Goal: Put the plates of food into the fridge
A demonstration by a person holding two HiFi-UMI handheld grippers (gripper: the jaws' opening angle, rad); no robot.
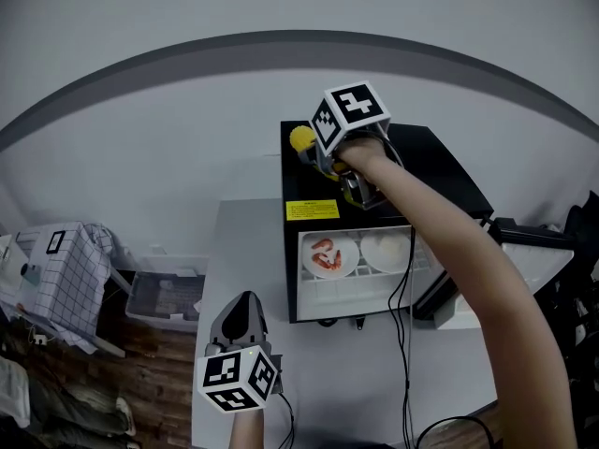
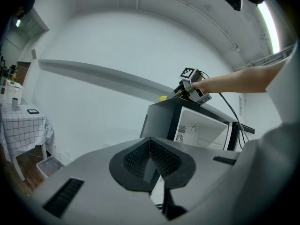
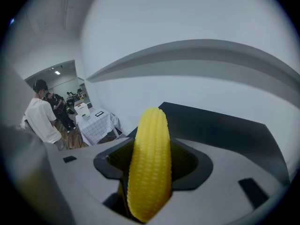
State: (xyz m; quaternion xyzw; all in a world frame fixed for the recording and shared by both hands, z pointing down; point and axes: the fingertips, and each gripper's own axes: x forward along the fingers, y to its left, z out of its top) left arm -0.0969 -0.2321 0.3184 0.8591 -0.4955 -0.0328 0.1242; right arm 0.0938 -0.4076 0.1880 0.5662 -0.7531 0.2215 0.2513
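Note:
A black mini fridge (image 1: 440, 162) stands on a white table with its door open. On its shelf sit a plate of red shrimp (image 1: 329, 254) and a white plate (image 1: 386, 250) beside it. My right gripper (image 1: 309, 148) is over the front left corner of the fridge top, shut on a yellow corn cob (image 1: 301, 138). In the right gripper view the corn cob (image 3: 150, 172) fills the gap between the pads of the right gripper (image 3: 152, 156). My left gripper (image 1: 245, 299) hangs low in front of the fridge, and its jaws (image 2: 150, 146) are shut with nothing between them.
The fridge door (image 1: 524, 251) swings out to the right. Black cables (image 1: 404, 344) run down across the white table (image 1: 243, 251). On the floor at left stand a clear plastic bin (image 1: 167, 297) and a table with a checked cloth (image 1: 65, 269). A person (image 3: 40, 121) stands far off.

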